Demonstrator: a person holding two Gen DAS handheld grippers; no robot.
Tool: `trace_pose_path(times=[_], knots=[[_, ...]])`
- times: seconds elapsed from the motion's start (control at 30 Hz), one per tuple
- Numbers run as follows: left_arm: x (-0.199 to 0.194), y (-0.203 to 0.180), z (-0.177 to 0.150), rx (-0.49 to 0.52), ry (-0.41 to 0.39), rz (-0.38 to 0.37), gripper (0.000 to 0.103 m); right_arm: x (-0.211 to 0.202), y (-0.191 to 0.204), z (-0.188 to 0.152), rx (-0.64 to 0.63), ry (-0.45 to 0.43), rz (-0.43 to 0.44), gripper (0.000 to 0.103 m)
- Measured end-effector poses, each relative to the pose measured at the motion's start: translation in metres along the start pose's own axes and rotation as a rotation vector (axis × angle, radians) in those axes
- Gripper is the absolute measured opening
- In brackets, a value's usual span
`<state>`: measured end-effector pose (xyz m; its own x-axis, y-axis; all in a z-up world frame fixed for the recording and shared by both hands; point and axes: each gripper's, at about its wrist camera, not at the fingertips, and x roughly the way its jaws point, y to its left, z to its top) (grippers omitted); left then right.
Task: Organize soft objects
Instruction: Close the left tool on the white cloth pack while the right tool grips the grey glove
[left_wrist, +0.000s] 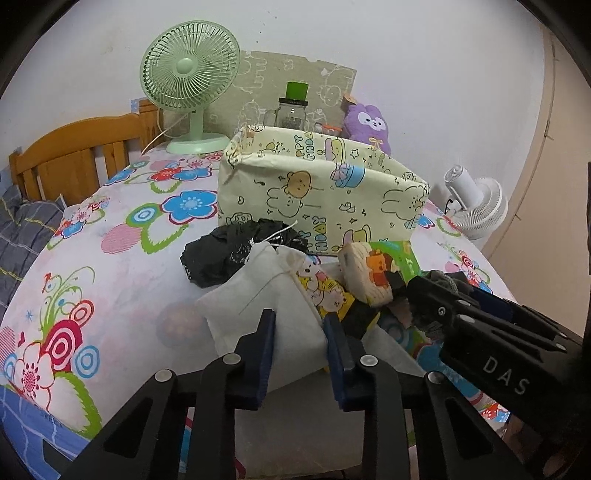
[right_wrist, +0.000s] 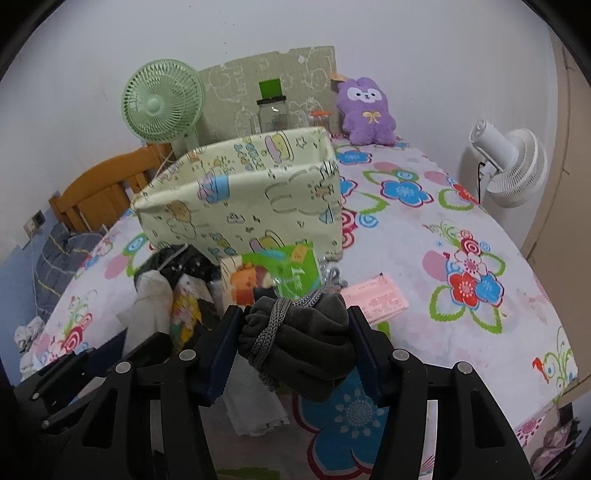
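Fabric storage box (left_wrist: 321, 199), cream with cartoon animal print: stands open-topped on the flowered bedsheet (left_wrist: 122, 280), one corner turned toward the grippers. Its inside is hidden behind the near walls, so contents cannot be told.

Pile of soft items, just in front of the box on the sheet:
- White drawstring pouch (left_wrist: 266, 306), long axis running from the near edge up toward the box, tied neck at the far end. The left gripper (left_wrist: 301, 325) is clenched on its near end, blue pads pressing the cloth from both sides.
- Black crumpled plastic bag (left_wrist: 229, 254), behind the pouch and touching it.
- Cream block with an orange bear print (left_wrist: 369, 273), tilted against a green packet (left_wrist: 402, 258).
- Yellow cartoon-print pouch (left_wrist: 328, 295), partly under the block.

Dark grey fabric bundle (right_wrist: 299, 343), wound with grey braided cord that crosses it steeply: gripped between the pads of the right gripper (right_wrist: 293, 339), apparently lifted just off the sheet. A pink paper slip (right_wrist: 376, 299) lies flat beside it.

Behind the box: a green desk fan (left_wrist: 190, 85), a glass jar with green lid (left_wrist: 293, 107) and a purple plush toy (right_wrist: 365, 110).
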<state>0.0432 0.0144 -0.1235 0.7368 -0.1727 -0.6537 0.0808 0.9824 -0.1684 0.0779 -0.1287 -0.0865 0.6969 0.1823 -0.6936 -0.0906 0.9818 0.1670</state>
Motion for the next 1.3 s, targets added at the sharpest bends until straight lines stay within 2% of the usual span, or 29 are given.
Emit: trace_pose_path(times=[0.63, 1.3], knots=[[-0.02, -0.016, 0.039, 0.005, -0.052, 0.009, 0.024, -0.031, 0.003, 0.033, -0.002, -0.072, 0.028, 0.06], [-0.04, -0.036, 0.085, 0.044, -0.13, 0.053, 0.024, -0.06, 0.001, 0.078, -0.016, -0.168, 0.006, 0.06]])
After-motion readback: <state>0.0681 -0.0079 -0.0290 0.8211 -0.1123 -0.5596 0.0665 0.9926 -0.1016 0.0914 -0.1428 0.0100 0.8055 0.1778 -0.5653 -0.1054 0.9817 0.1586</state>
